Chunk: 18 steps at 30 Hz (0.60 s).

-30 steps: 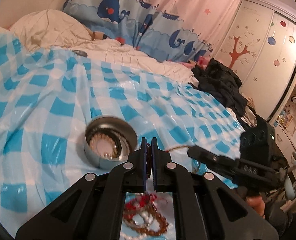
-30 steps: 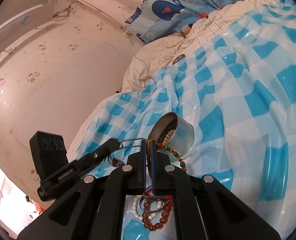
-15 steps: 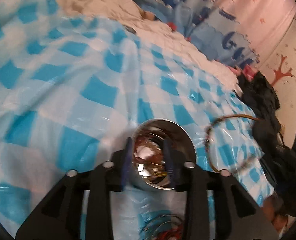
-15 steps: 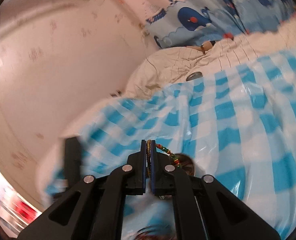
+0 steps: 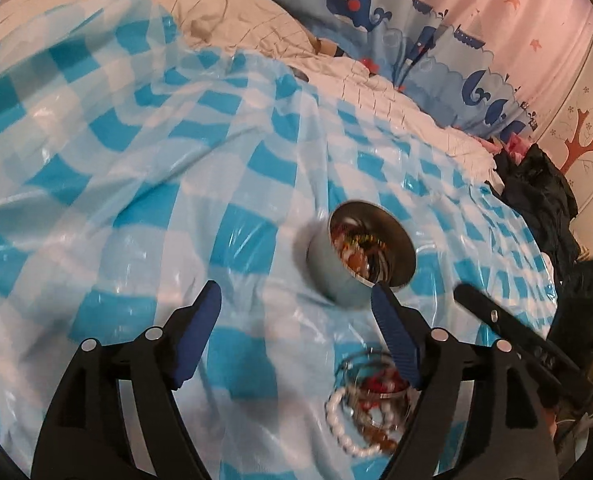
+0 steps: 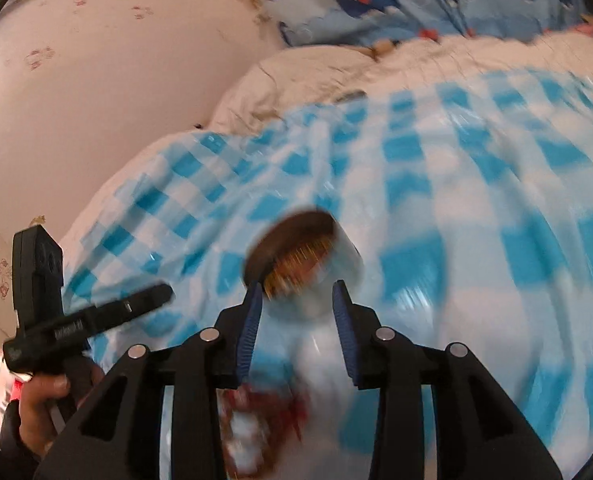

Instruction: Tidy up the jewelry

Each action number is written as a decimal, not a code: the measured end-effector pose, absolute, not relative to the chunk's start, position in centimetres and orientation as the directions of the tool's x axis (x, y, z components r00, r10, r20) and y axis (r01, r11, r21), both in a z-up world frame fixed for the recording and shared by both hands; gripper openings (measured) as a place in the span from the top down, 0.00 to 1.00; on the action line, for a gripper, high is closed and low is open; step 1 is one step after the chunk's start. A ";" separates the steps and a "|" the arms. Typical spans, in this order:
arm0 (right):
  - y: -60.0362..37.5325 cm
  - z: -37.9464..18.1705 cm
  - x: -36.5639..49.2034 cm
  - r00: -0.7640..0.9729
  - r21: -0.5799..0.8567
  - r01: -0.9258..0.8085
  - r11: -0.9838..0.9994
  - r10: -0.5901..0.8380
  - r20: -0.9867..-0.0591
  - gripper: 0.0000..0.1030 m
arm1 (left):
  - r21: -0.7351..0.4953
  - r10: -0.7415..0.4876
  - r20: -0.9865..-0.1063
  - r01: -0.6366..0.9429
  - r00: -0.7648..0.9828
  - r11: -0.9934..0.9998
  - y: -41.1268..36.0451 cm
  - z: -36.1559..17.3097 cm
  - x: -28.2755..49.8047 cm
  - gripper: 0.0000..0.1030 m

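A round metal tin (image 5: 370, 254) stands on the blue-and-white checked sheet (image 5: 136, 184), with beaded strands and thin hoops inside. My left gripper (image 5: 296, 306) hovers just short of it, jaws opening wide, nothing between them. A pile of loose jewelry (image 5: 366, 400), white pearls and brown and red beads, lies under its right finger. In the blurred right wrist view the tin (image 6: 336, 264) sits just beyond my right gripper (image 6: 297, 292), whose jaws are opening and press on nothing. An orange-brown blur of beads (image 6: 296, 268) shows at the tin's mouth. The jewelry pile (image 6: 256, 420) lies below.
Each gripper shows in the other's view: the right one (image 5: 504, 328) at the right, the left one (image 6: 92, 316) held by a hand (image 6: 44, 396). A cream quilt (image 5: 256, 28), a whale-print curtain (image 5: 376, 4) and dark clothes (image 5: 536, 184) lie behind the sheet.
Both grippers were shut on a beaded strand held between them above the tin. Now both have let go and opened. The beads now sit in the tin. Both views have swung.
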State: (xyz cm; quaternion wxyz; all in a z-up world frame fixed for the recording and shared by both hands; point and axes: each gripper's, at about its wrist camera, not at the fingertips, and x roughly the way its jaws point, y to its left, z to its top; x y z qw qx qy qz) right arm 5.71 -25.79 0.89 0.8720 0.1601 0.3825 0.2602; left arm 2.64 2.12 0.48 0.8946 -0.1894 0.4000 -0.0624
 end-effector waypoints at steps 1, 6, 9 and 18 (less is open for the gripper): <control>-26.6 0.6 5.2 0.571 0.496 -0.306 0.813 0.574 -0.588 0.58 | -0.387 -0.261 -0.694 -0.042 0.671 0.921 2.1 0.3 2.4 0.27; -29.4 -1.7 3.5 0.607 0.526 -0.152 0.837 0.499 -0.618 0.52 | -0.368 -0.223 -0.707 -0.080 0.672 0.926 2.1 -1.1 2.0 0.21; -29.8 -2.0 3.7 0.679 0.442 -0.093 0.892 0.382 -0.627 0.52 | -0.381 -0.195 -0.691 -0.121 0.696 0.917 2.6 -2.0 2.1 0.20; -27.7 -2.7 2.8 0.736 0.276 -0.103 0.956 0.260 -0.626 0.30 | -0.388 -0.080 -0.629 -0.223 0.774 0.894 3.6 -5.6 2.2 0.17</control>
